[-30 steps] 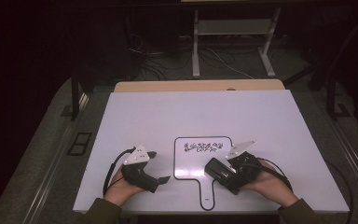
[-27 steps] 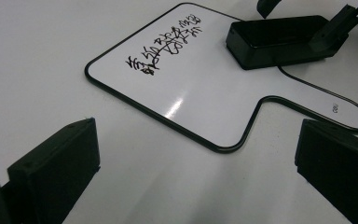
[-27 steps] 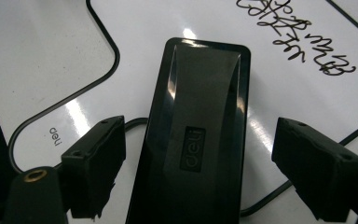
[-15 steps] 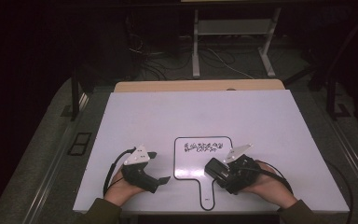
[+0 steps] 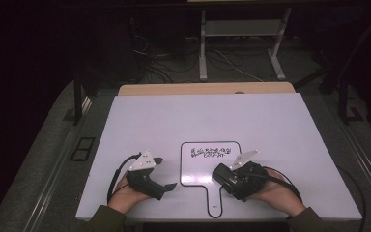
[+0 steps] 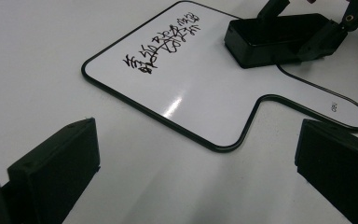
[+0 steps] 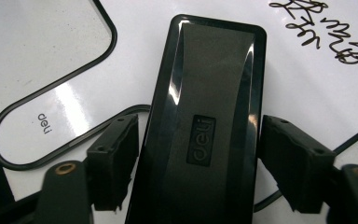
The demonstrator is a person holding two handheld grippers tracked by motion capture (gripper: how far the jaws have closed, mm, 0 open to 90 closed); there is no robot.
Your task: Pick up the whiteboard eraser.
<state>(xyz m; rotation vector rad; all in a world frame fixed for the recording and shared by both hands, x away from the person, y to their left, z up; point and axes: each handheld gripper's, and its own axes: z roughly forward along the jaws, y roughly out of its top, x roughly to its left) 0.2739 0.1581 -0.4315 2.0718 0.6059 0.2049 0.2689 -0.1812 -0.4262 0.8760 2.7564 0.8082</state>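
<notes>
Two fingers of right gripper (image 7: 193, 163) just closing around black eraser (image 7: 205, 126), low centre of frame, on small whiteboard (image 5: 198, 169); seat square before wiping scribble (image 6: 161, 44). Left gripper (image 6: 191, 172) fingers wide apart, empty.

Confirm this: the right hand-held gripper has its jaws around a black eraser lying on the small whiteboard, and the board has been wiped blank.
Wrong on one count: the small whiteboard is not blank. Black handwriting runs across its upper part, plain in the left gripper view. The rest stands: the right hand-held gripper has its jaws, which have just been closing, on either side of the black eraser lying on the board.
</notes>
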